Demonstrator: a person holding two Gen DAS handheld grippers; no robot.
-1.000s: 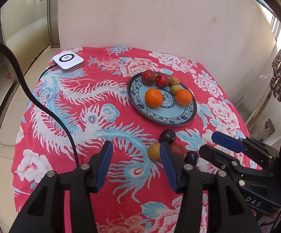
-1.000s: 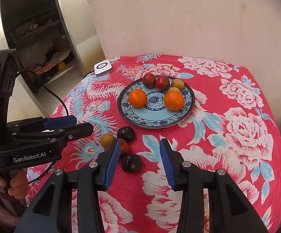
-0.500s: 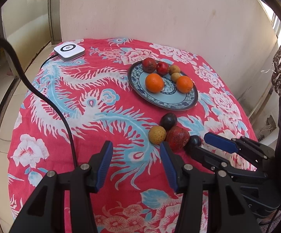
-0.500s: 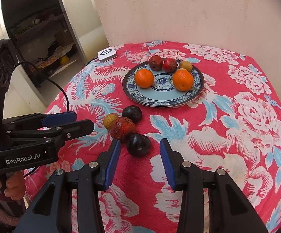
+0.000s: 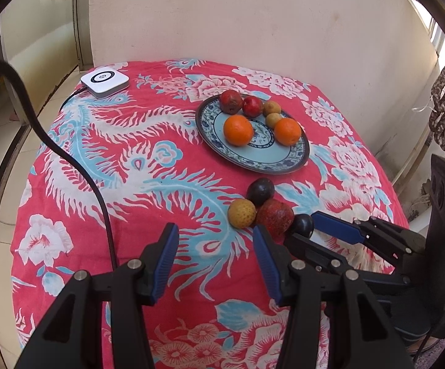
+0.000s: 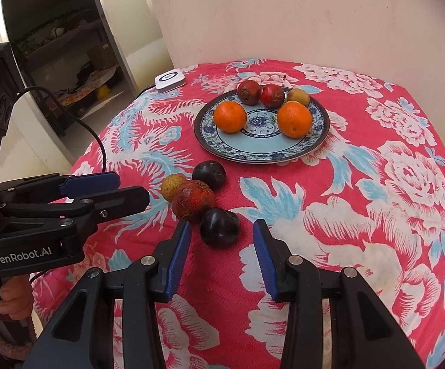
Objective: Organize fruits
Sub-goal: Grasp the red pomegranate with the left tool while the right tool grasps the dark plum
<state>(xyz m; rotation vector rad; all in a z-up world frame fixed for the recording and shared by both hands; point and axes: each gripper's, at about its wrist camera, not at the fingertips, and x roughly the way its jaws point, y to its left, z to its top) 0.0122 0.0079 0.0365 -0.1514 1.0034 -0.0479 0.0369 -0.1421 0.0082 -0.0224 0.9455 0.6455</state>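
A blue patterned plate (image 6: 318, 141) holds two oranges (image 6: 230, 117), two red fruits and two small tan fruits. Loose on the cloth lie a dark plum (image 6: 219, 227), a mottled red fruit (image 6: 192, 200), a yellow fruit (image 6: 170, 186) and a second dark plum (image 6: 209, 174). My right gripper (image 6: 221, 241) is open, its fingertips either side of the near plum, apart from it. My left gripper (image 5: 214, 246) is open and empty, left of the cluster (image 5: 274, 216). It also shows in the right wrist view (image 6: 130, 189).
A white square device (image 5: 105, 81) with a black cable (image 5: 68, 160) sits at the table's far left corner. A wall stands behind the table. The red floral cloth (image 6: 376, 215) covers the whole tabletop.
My right gripper has moved forward and down until its fingers flank the near dark plum. My left gripper has drawn closer to the loose fruits. Both stay open.
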